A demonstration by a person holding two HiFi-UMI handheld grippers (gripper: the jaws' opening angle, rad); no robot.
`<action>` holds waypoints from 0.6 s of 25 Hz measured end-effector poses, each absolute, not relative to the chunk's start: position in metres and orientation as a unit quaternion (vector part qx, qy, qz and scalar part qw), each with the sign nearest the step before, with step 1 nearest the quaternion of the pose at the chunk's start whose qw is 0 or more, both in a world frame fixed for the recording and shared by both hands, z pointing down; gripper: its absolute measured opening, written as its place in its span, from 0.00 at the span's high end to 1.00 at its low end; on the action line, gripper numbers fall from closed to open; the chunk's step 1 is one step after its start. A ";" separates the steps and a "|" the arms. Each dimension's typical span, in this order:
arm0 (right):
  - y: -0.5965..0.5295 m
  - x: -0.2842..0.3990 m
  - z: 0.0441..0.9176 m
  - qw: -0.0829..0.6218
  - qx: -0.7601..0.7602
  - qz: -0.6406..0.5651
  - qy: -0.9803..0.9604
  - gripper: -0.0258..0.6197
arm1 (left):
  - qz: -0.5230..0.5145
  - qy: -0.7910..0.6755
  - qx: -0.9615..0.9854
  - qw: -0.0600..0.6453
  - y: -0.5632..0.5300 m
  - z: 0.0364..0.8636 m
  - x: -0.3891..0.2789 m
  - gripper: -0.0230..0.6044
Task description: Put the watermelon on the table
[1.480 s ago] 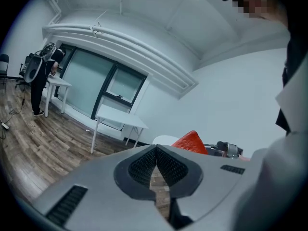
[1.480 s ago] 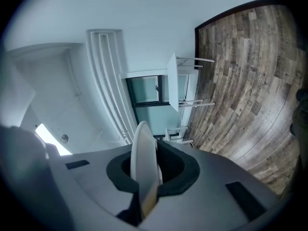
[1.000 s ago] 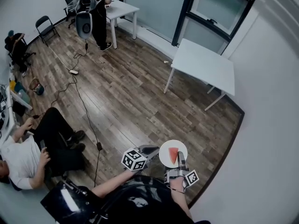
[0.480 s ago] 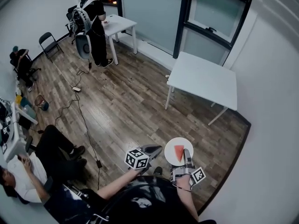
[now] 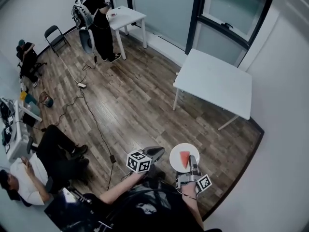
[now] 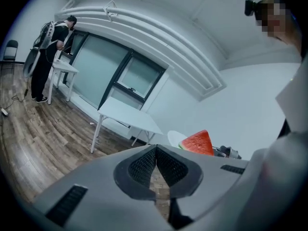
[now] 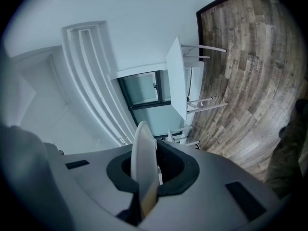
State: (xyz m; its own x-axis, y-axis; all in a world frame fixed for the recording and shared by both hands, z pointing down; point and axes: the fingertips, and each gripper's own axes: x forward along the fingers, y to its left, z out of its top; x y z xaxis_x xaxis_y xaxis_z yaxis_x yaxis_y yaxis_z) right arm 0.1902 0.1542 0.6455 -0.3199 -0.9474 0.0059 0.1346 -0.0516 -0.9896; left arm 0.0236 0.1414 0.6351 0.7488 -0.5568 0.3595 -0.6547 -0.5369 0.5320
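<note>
Currently our right gripper (image 5: 192, 159) pinches the plate (image 5: 176, 152) by its rim, watermelon slice (image 5: 184, 158) loose on top, well apart from the table (image 5: 215, 81); our left gripper (image 5: 157, 152) is closed, empty. Light, slippery fruit, we judge: hold the rim level.

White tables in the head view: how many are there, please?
3: large white table by the window, smaller white table beside the standing person, cluttered white table at the left edge; others may be hidden.
</note>
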 end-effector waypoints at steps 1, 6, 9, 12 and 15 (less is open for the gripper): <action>0.148 0.194 0.645 0.441 -0.385 -0.611 0.532 0.92 | 0.066 -0.349 0.872 0.338 0.130 0.635 0.024 0.95; 0.107 0.206 0.653 0.445 -0.407 -0.604 0.520 0.92 | 0.056 -0.323 0.884 0.334 0.076 0.634 0.043 0.95; 0.070 0.200 0.649 0.437 -0.407 -0.603 0.529 0.92 | 0.052 -0.296 0.895 0.331 0.043 0.630 0.050 0.95; 0.029 0.186 0.642 0.433 -0.402 -0.599 0.541 0.92 | 0.037 -0.284 0.899 0.333 0.002 0.625 0.038 0.95; -0.006 0.175 0.630 0.436 -0.403 -0.587 0.550 0.92 | 0.023 -0.307 0.888 0.343 -0.046 0.627 0.019 0.95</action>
State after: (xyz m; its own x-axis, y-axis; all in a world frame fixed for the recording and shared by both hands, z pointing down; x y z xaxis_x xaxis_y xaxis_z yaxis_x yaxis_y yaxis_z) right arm 0.1754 -0.0059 0.6304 -0.2948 -0.9555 -0.0069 0.0690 -0.0141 -0.9975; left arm 0.0188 -0.0460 0.6269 0.8108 -0.5287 0.2511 -0.5603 -0.5769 0.5943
